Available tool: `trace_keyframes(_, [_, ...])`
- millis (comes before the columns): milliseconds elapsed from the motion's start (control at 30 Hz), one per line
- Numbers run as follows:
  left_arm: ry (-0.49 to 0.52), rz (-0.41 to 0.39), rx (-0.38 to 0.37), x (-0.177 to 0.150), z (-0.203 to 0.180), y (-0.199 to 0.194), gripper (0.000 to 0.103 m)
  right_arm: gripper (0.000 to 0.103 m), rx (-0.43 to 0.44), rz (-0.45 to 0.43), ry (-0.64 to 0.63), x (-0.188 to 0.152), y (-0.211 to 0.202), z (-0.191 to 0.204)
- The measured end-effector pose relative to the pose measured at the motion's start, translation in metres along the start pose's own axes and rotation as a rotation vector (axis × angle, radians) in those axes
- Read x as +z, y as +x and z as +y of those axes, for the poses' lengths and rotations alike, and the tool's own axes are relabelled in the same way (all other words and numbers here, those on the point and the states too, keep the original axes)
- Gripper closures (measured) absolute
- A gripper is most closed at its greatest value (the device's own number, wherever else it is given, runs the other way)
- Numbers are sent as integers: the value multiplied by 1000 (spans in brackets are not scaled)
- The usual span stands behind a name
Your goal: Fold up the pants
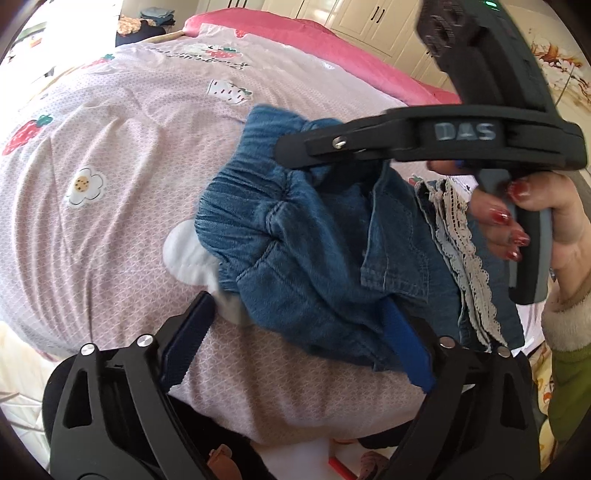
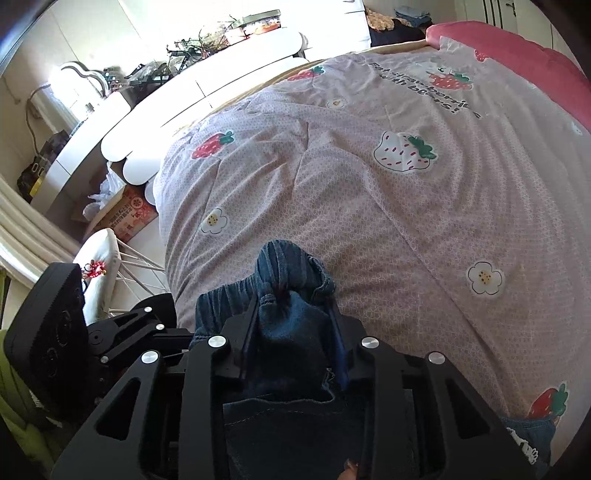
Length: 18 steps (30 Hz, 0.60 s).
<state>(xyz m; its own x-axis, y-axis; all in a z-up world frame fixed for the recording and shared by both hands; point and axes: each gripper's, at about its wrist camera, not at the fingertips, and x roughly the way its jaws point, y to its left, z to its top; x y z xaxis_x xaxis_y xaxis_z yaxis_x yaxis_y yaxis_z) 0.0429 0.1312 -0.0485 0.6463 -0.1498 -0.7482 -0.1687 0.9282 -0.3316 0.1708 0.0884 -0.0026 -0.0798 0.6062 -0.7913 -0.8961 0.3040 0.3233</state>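
Both grippers work a small pair of denim pants [image 1: 317, 236] bunched on the pink strawberry-print bedspread [image 1: 110, 192]. Right gripper [image 2: 295, 332] pinches the gathered waistband between its pads; left gripper [image 1: 295, 332] gapes wide around the lower cloth, one blue finger [image 1: 404, 343] under it, gripping nothing

Bed with pink strawberry-and-flower print quilt [image 2: 369, 206]; pink blanket [image 1: 332, 40] along its far edge; cream wardrobe doors [image 1: 373, 16] beyond; white desk [image 2: 207, 92], sunlit and cluttered; printed cardboard box [image 2: 129, 218] on pale floor.
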Motion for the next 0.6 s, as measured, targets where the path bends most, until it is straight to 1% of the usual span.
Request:
trace_keyframes(33, [-9,-6,-14,2,0,1,26,72,2,-9,-6,-1,-4,1])
trace_keyframes(67, [-20,-6,-24,4,1,2,32,72,-2,-21,-9,-2,-8,1])
trace_keyframes(100, [-36,-8,-43,5,2,2,44,72,-13,-32,-8,-2,-13,0])
trace_keyframes(133, [-54,-8,-74,7,3,4,52,72,-21,-41,-10,-3,-16,0])
trace_keyframes(167, [-77,1,-107,8,4,7,65,72,-23,-50,-10,-4,-19,-1])
trace_keyframes(200, [-85,6,-123,8,3,9,73,72,-18,-59,-6,-5,-23,-2])
trace_keyframes(233, [-84,5,-128,6,-1,10,76,72,-19,-64,-6,-7,-26,-2])
trace_keyframes(300, [-75,-9,-145,6,-7,7,88,72,-20,-76,-5,-10,-34,-3])
trace_keyframes(400, [-40,-35,-142,10,-22,1,88,72,-58,-100,-23,-15,-49,-3])
trace_keyframes(600, [37,-63,-148,15,-60,-7,89,72,-69,-162,4,-36,-83,-13])
